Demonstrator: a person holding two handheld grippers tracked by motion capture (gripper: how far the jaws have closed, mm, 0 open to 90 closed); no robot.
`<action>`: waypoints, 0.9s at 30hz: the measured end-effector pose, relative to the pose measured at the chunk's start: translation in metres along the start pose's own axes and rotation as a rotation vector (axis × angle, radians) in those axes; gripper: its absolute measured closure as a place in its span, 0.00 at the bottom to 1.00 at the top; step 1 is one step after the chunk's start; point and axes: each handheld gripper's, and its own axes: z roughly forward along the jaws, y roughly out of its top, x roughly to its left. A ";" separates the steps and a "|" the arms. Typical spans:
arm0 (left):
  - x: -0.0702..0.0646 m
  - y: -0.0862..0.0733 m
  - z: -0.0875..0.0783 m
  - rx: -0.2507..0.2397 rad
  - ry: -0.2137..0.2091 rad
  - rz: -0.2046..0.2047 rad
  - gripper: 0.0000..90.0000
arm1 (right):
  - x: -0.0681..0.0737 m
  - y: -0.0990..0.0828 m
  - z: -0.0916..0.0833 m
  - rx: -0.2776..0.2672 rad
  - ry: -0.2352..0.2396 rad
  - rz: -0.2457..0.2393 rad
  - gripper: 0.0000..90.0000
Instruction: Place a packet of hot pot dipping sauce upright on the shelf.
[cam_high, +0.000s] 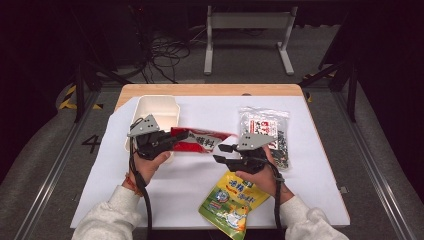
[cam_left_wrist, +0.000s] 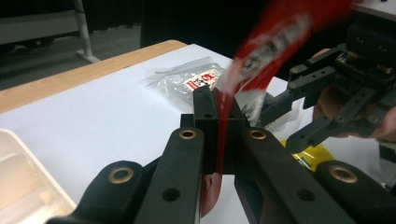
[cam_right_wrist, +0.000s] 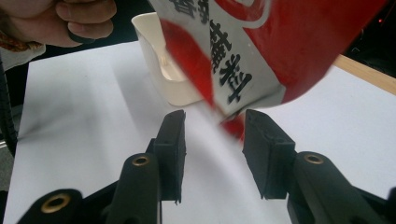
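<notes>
1. Packet (cam_high: 200, 141) first, the largest thing in play: a red and white sachet with black print, held off the white sheet (cam_high: 320, 165) at the middle of the high view, just right of the cream tray (cam_high: 159, 106). It looks light and limp, a thin film pouch that droops and flaps rather than holding its shape; its far end is smeared by motion at the upper right of the left gripper view. The film is probably slick, so a flat sealed edge seems the best place to grip, not the filled middle.

2. The left gripper (cam_left_wrist: 218, 109) is pressed together on one end of the packet, with the red film pinched between its jaws at the centre of its own view.

3. The right gripper (cam_right_wrist: 214, 125) is spread, with one lower corner of the packet hanging into the gap between its jaws; no pad presses on it. That free end is where a second hold would steady the pouch.

4. Hard to make out: the contents of the packet, whether it is sealed or torn, and most of its print — blur and cropping hide them. The yellow bag (cam_high: 231, 200) at the lower centre of the high view is partly covered by the right hand, and the clear bag (cam_high: 280, 120) partly by the right gripper.
</notes>
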 end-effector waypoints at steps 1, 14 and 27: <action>0.002 0.002 -0.001 -0.011 0.008 -0.005 1.00 | -0.001 0.000 -0.002 0.000 -0.005 0.002 0.64; 0.032 0.038 -0.020 -0.061 0.046 0.035 1.00 | -0.010 -0.025 -0.052 -0.001 -0.075 0.064 0.57; 0.083 0.051 -0.031 -0.058 0.150 0.053 1.00 | -0.014 -0.068 -0.127 -0.007 -0.207 0.168 0.55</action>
